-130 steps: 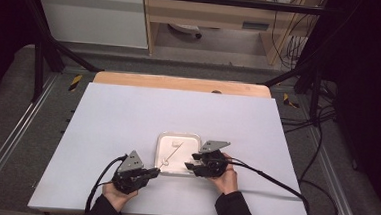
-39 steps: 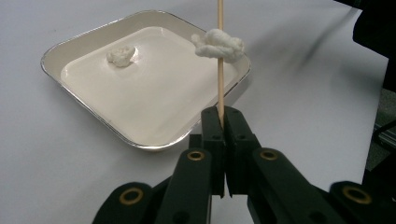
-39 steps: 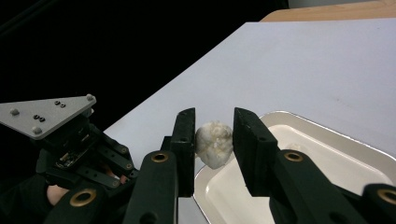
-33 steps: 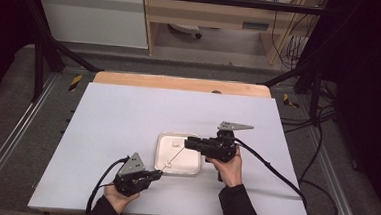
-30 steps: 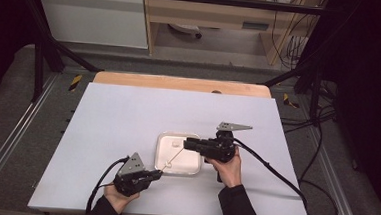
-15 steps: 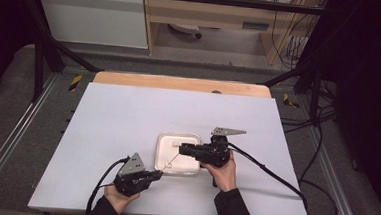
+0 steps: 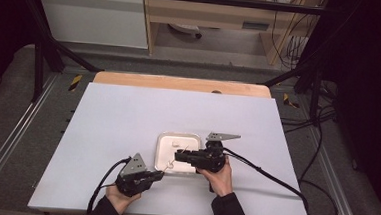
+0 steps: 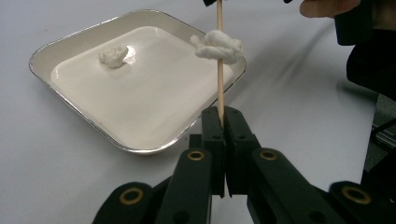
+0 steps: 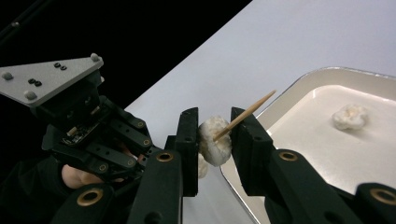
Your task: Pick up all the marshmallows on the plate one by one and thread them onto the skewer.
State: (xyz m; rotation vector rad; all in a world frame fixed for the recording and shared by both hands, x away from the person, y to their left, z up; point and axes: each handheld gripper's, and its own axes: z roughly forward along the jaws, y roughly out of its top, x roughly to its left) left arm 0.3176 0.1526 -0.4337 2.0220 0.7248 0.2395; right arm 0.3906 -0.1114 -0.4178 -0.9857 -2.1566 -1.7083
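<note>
White and puffy, a popcorn-like piece (image 9: 215,140) sits threaded on a thin wooden skewer (image 8: 219,70), partway up the shaft with the pointed tip poking out beyond it. The right gripper (image 9: 215,144) has its jaws set either side of that piece, the pads right against it as far as I can see, so it looks to be gripping the piece and working it along the stick. The skewer's lower end is pinched fast in the left gripper (image 8: 223,135), whose jaws are pressed almost together on the wood; that hand rests near the front edge of the table (image 7: 128,113), just off the near corner of the tray (image 8: 60,44). In the high view the left gripper (image 7: 136,177) and right gripper (image 7: 178,157) face each other across that corner, the stick running between them. One more white piece (image 8: 113,55) lies loose in the shallow metal tray, well apart from both tools. By my reckoning the job of stringing pieces onto the stick is about half done: one is on, though maybe not yet pushed to its final place, and the one in the tray is left to pick up and spear.
</note>
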